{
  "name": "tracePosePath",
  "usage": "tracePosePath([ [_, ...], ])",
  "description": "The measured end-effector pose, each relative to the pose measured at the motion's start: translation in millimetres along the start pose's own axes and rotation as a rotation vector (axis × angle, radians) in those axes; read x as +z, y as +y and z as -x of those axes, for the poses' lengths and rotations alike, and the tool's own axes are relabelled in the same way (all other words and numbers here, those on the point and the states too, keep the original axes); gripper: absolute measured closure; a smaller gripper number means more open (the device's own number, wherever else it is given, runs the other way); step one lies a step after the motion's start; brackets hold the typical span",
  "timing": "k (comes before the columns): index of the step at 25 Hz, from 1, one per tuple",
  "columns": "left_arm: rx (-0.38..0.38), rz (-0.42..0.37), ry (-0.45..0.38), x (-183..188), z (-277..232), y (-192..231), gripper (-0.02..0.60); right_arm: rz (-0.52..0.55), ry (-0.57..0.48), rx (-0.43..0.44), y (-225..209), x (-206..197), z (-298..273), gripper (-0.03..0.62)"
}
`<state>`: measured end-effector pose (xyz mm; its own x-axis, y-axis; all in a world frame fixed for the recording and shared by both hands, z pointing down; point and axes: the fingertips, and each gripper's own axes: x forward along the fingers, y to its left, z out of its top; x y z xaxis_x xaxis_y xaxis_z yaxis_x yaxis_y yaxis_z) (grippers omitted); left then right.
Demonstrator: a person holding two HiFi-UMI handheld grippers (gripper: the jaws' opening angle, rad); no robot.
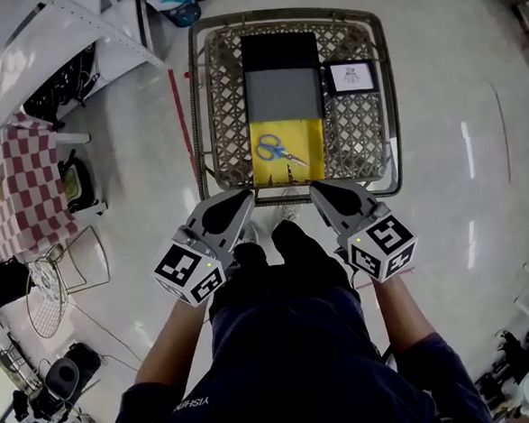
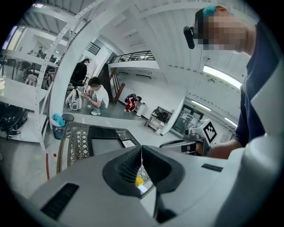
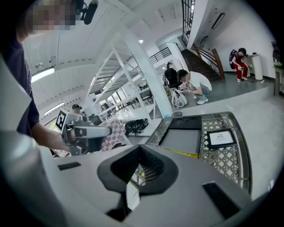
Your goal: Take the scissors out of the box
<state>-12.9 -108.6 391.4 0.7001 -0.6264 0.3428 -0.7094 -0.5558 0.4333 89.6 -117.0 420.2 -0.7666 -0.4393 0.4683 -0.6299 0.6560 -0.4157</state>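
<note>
**Head view:** blue-handled scissors (image 1: 278, 150) lie in the yellow end of an open box (image 1: 281, 92) on a lattice-topped table (image 1: 226, 118). The left gripper (image 1: 248, 194) is at their 7 o'clock and the right gripper (image 1: 315, 186) at 5 o'clock, both clear of them.

**Left gripper view:** jaws pressed together, empty.

**Right gripper view:** jaws likewise closed on nothing, with the box at their 2 o'clock.

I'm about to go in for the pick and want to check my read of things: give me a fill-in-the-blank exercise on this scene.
The scissors have ____ handles.
The part of the box under them is ____.
The left gripper and the right gripper both have their jaws ____.
Missing words: blue; yellow; shut.
</note>
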Motion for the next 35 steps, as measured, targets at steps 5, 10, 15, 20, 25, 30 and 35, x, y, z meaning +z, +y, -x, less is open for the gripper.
tracePosePath([
  [5,0.003,0.010,0.025,-10.4,-14.2,13.6,0.555,0.047,0.052,-0.021,-24.6,-11.5,-20.2,0.574],
  [10,-0.007,0.025,0.049,-23.0,-25.8,31.6,0.555,0.127,0.124,-0.052,-47.5,-31.8,-49.2,0.575],
  [15,-0.023,0.058,0.079,-38.8,-30.3,50.8,0.555,0.220,0.196,-0.074,-60.7,-48.8,-78.3,0.574],
  [20,-0.047,0.078,0.098,-47.3,-29.4,66.6,0.555,0.314,0.289,-0.098,-70.9,-67.2,-105.4,0.574],
  [25,-0.060,0.091,0.116,-54.0,-28.0,75.2,0.555,0.417,0.413,-0.126,-84.7,-93.9,-126.6,0.574],
  [30,-0.071,0.107,0.140,-66.8,-31.9,86.1,0.555,0.422,0.501,-0.111,-95.1,-121.3,-146.2,0.559],
  [35,-0.076,0.126,0.143,-71.5,-35.0,94.7,0.555,0.458,0.587,-0.105,-106.0,-142.3,-158.5,0.514],
])
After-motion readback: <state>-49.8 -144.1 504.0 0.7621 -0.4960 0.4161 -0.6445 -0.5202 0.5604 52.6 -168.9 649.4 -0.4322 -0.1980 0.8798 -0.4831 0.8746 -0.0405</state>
